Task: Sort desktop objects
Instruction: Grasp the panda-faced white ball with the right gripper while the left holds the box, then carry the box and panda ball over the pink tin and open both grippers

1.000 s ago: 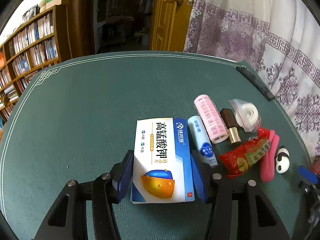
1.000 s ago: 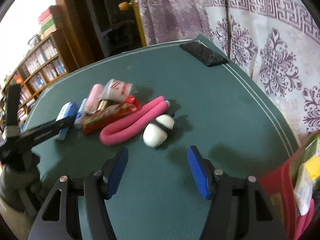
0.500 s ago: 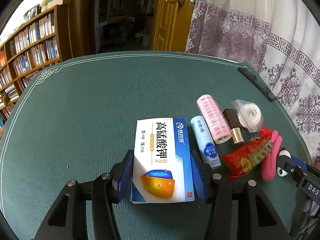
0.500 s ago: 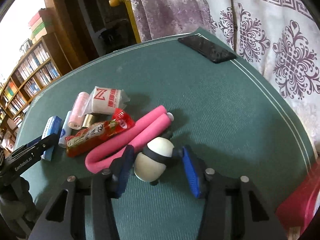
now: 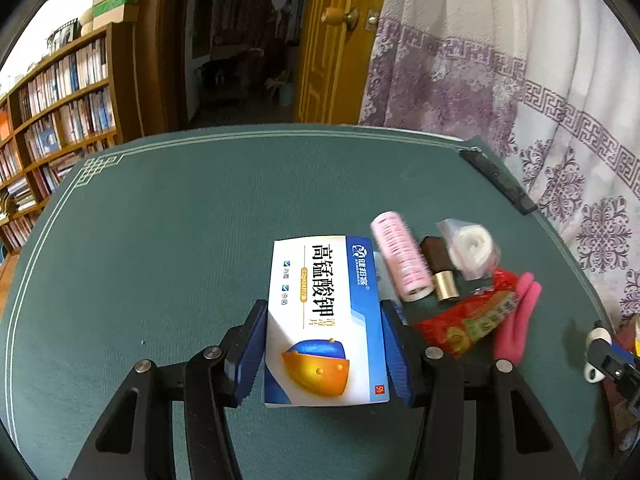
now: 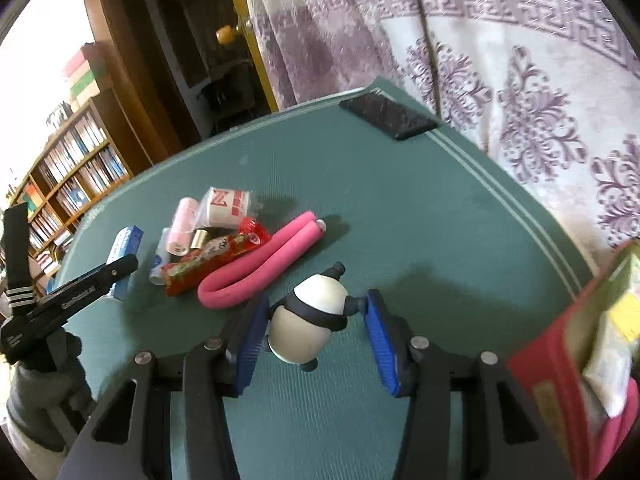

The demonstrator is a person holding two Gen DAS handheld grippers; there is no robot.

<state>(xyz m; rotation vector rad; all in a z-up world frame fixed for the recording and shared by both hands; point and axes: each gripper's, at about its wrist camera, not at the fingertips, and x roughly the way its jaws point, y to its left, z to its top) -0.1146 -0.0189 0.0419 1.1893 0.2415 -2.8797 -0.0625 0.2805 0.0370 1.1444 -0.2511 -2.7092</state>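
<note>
My left gripper [image 5: 323, 308] is shut on a white and blue medicine box [image 5: 326, 336], its blue pads pressing the box's long sides over the green table mat [image 5: 160, 240]. My right gripper [image 6: 315, 298] is shut on a black and white panda toy [image 6: 310, 320], held tilted just above the mat with its shadow underneath. Left of the panda lie a folded pink foam roller [image 6: 260, 264], a red snack packet [image 6: 216, 256], a pink hair roller [image 6: 182, 224], a lipstick [image 6: 200, 238] and a bagged white roll [image 6: 226, 208].
A black phone [image 6: 390, 116] lies at the far right corner of the mat. A red basket [image 6: 560, 360] with packets in it stands at the near right. Curtains hang past the right edge, a bookshelf and a doorway beyond the far edge.
The right gripper moved in over the panda toy, closed on it and raised it off the mat. The left gripper kept its hold; the box now hides most of the blue tube.
</note>
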